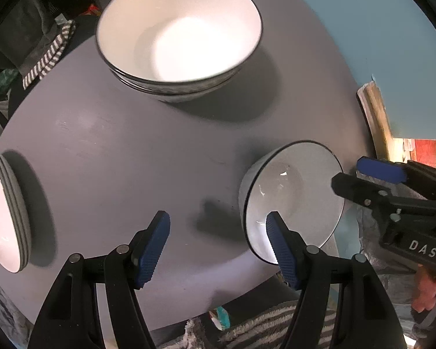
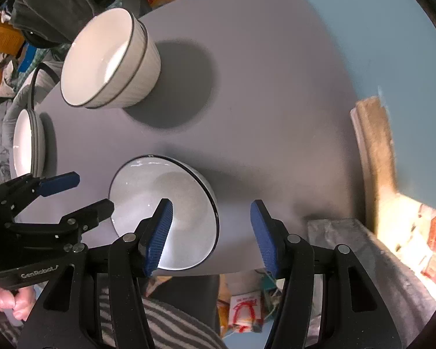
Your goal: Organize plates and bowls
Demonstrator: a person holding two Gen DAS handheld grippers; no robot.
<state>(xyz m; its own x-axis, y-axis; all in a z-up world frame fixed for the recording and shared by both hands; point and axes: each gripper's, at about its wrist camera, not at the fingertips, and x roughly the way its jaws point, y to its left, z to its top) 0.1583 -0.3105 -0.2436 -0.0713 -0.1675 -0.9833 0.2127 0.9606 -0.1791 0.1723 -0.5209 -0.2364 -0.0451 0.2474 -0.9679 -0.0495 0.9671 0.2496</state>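
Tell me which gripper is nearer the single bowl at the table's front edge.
Right. The right gripper straddles the single bowl's rim, jaws open. The left gripper hangs beside it, one finger overlapping the rim in view, over the bare table.

We look steeply down from both wrists, close above the grey table (image 1: 107, 151). Both views share the single bowl (image 1: 299, 180) near its edge, the stacked bowls (image 2: 107, 58) farther off, and each other's gripper.

Grey table (image 1: 125, 151), striped cloth (image 1: 48, 58) beside it
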